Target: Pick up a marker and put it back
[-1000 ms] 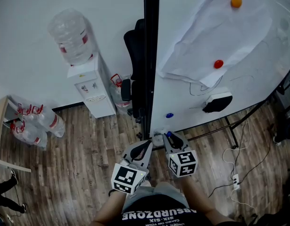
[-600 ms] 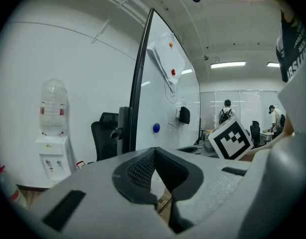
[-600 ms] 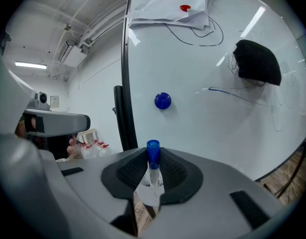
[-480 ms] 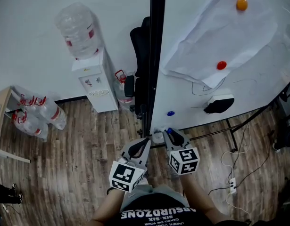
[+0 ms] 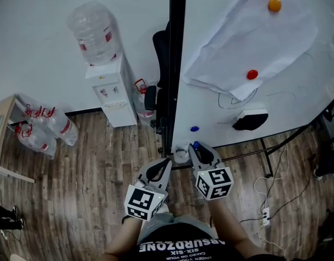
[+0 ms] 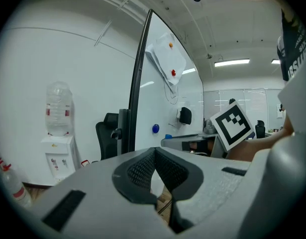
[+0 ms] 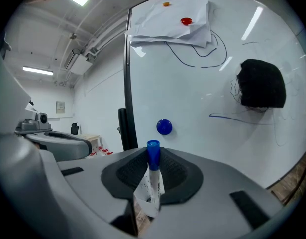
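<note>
Facing the whiteboard [image 5: 308, 86], right claw [image 5: 199, 150] grips a blue-capped marker [image 7: 153, 169]; left claw [image 6: 155, 153] closed.

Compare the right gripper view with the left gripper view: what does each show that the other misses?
Only the right gripper view: the blue-capped marker standing upright, its white barrel clamped between the right gripper's pads; the left gripper view shows at most a blue speck there.
Only the left gripper view: the left gripper with jaws together on nothing, a water dispenser and a black office chair.
Both: the whiteboard, its blue magnet, the black eraser, and paper sheets under a red magnet.
</note>
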A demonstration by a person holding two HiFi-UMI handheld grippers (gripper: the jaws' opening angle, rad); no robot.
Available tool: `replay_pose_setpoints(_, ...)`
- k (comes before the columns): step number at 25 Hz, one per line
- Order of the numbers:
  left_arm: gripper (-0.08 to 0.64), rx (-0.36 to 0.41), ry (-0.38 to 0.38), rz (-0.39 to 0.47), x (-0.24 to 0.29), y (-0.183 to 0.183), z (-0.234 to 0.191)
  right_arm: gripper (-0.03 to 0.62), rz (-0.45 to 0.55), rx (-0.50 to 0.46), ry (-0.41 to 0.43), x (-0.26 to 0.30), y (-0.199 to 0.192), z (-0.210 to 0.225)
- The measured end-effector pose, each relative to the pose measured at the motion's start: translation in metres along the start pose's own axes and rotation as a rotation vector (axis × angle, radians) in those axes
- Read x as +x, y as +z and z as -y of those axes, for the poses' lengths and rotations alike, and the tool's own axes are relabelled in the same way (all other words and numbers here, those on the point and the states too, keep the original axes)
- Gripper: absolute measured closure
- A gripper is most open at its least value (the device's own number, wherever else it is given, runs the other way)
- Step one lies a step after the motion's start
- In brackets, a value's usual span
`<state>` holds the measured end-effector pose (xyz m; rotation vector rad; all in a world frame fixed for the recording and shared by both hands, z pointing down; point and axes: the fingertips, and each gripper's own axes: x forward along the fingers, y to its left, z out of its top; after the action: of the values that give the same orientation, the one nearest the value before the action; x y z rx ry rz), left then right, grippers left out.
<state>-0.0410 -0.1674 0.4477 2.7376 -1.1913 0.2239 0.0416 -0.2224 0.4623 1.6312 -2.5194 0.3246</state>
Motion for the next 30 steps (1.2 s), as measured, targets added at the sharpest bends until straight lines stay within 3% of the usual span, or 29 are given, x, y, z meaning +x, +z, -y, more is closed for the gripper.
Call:
replay_pose_setpoints(19,0.552,0.014,0.073,0.022,-0.013,0.015,0.016,0.525,0.091,-0.014,0.086,-0.024,0.042,-0.012)
replay_pose_setpoints(30,0.552,0.01,0.056,0.023,-0.011,0.016,0.032,0.525,0.136,0.003,0.103,-0.054,0.058,-0.011)
